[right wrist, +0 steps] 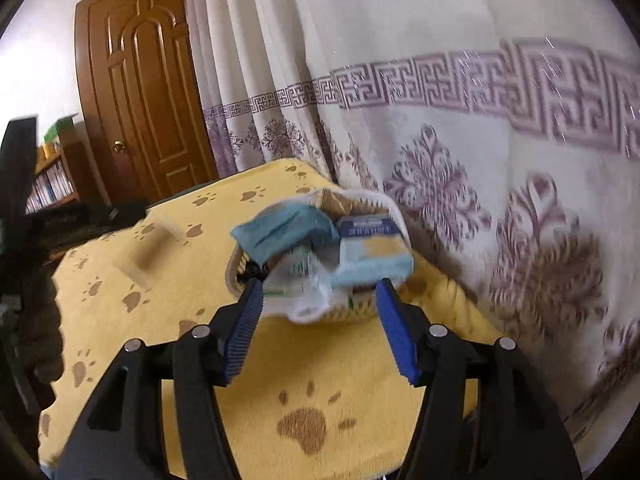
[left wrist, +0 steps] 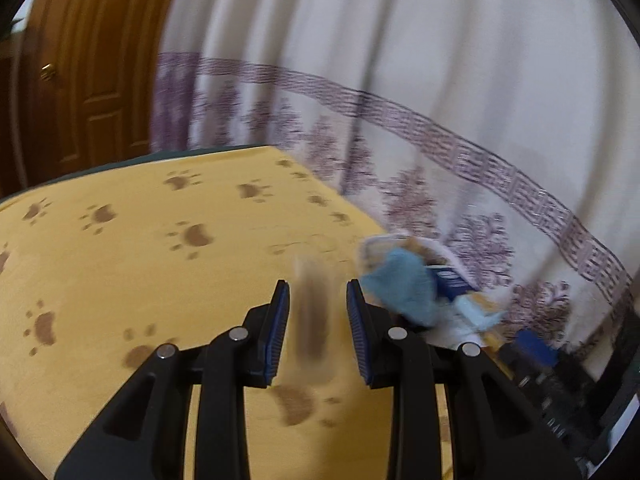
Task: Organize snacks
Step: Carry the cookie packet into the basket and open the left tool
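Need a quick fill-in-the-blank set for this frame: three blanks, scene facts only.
1. The yellow cloth is printed with brown ____ prints.
2. The snack packets are piled in a ____ next to the curtain.
3. The right gripper has its jaws ____, with nothing between the pads.
Missing words: paw; basket; open.

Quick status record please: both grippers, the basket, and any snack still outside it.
left gripper: open, holds nothing; the pads do not press on the bar seen between them
right gripper: open, empty, facing the basket
basket: at the cloth's far corner by the curtain, piled with packets
top packets: blue packet, light blue box
bar: brown, blurred, alone on the cloth, left of the basket and apart from it
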